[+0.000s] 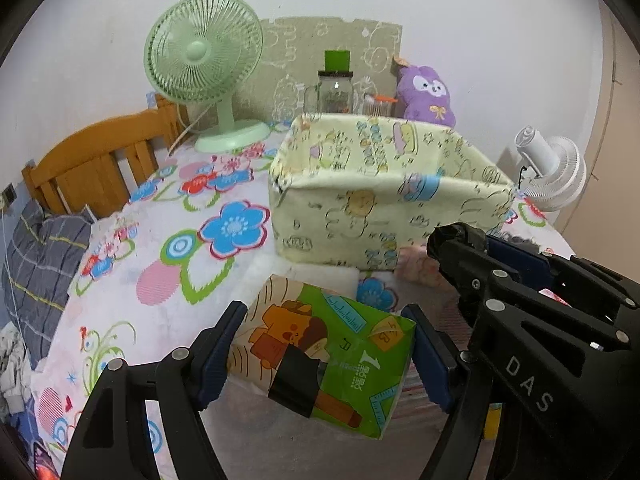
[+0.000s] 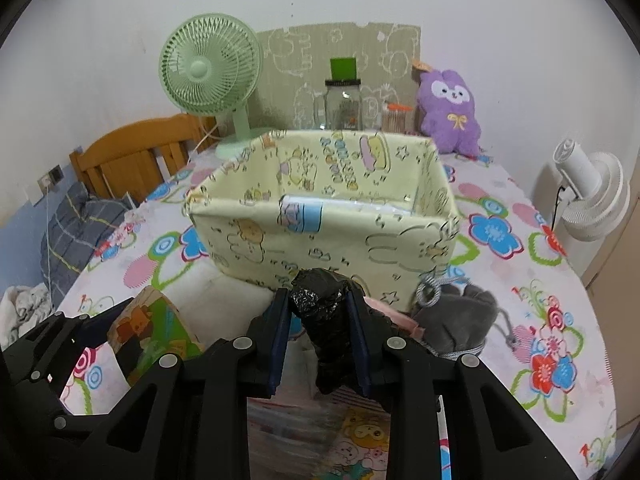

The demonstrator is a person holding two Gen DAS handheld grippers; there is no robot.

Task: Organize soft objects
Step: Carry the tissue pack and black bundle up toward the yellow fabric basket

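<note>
I have the green printed tissue pack with the cartoon bear (image 1: 332, 356) clamped across its width in the left gripper (image 1: 328, 354), raised off the flowered tablecloth (image 1: 168, 264) just short of the pale yellow fabric storage box with cartoon print (image 1: 380, 184). The right gripper (image 2: 318, 340) is closed on a crumpled black plastic bundle (image 2: 320, 316), also in front of the box's near wall.

Judgement on the step: both loads are due in the box. I would carry each one up and over the near rim before letting go — the fabric wall looks soft and would buckle if struck. The tissue pack is compliant, so I would keep the squeeze light and set it flat against one side. The two grippers are close together; I would move them one after the other.

Outward: a grey plush item with a cord (image 2: 456, 316) lies on the cloth just right of the box's front corner, with something pink beside it.

Limits of view — the box floor is mostly hidden; the right wrist view shows only a glossy pale edge inside, and I cannot identify it. The printed items under the right gripper are cut off by its body. The pink item is mostly covered.
</note>
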